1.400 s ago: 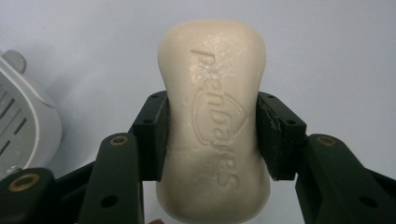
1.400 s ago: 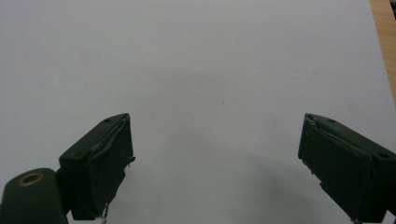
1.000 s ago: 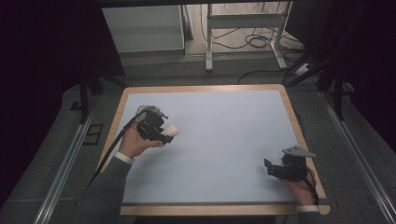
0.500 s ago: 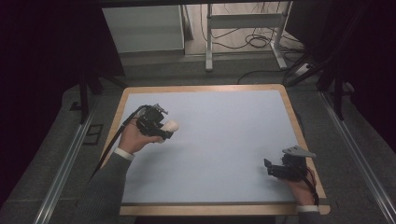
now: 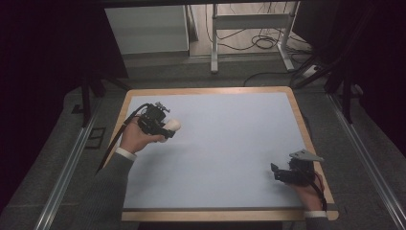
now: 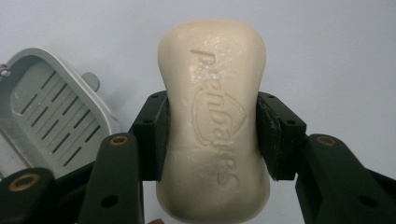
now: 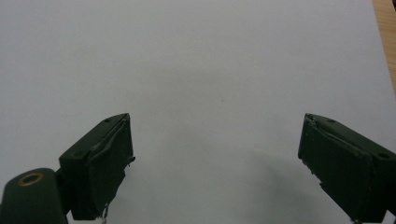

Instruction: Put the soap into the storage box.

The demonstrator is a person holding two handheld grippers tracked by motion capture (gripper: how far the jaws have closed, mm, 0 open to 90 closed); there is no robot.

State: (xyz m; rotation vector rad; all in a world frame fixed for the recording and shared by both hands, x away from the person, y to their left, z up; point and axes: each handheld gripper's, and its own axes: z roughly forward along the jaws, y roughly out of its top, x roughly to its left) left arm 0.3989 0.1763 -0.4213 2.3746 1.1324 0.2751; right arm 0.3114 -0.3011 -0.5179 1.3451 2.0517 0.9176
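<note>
A cream bar of soap (image 6: 212,70) with raised lettering stands lengthwise between the jaws of my left gripper (image 6: 212,126), which is shut on its narrow waist. In the high view that gripper (image 5: 165,127) hovers over the table's left side, the soap (image 5: 174,125) poking out to the right. A grey slotted soap dish (image 6: 51,116) lies on the surface below and to the left of the soap in the left gripper view. My right gripper (image 7: 217,140) is open with nothing between its jaws; in the high view it (image 5: 280,172) rests near the front right corner.
The table has a pale blue top (image 5: 230,143) with a wooden rim (image 5: 306,129). Metal rails run along the floor on both sides. Beyond the far edge are a white cabinet (image 5: 146,28), a metal frame and cables.
My left gripper has shifted the soap slightly toward the far edge. The right gripper has stayed put.
</note>
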